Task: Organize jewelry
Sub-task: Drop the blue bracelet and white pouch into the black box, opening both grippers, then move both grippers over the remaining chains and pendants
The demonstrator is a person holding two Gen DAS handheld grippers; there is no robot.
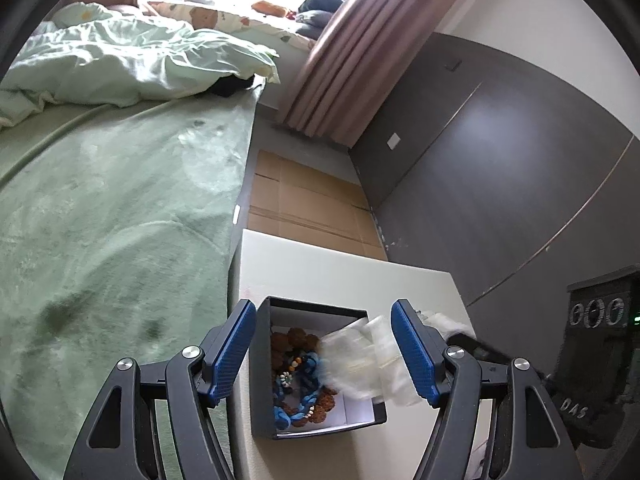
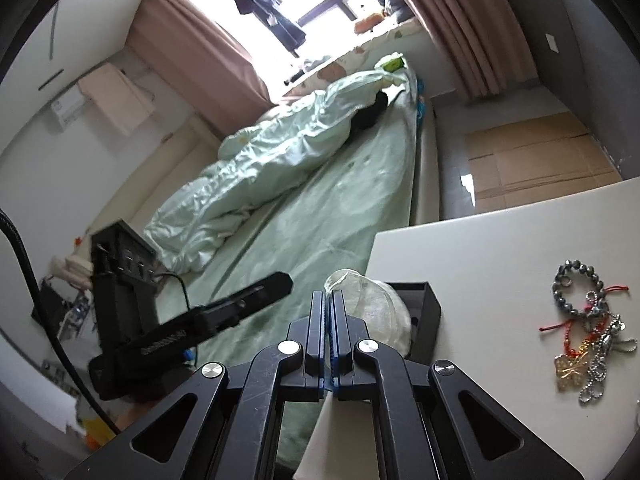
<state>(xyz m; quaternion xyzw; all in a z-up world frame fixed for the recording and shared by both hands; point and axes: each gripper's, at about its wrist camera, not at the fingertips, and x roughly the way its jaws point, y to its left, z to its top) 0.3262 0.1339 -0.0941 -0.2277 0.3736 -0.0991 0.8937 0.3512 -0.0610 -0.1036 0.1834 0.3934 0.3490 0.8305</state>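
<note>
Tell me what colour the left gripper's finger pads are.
Blue finger pads, clearest in the left wrist view.

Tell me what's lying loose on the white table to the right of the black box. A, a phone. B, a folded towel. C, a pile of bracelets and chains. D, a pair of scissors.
C: the right wrist view shows a dark beaded bracelet with red cords and silver chains heaped on the white table, apart from the black box.
</note>
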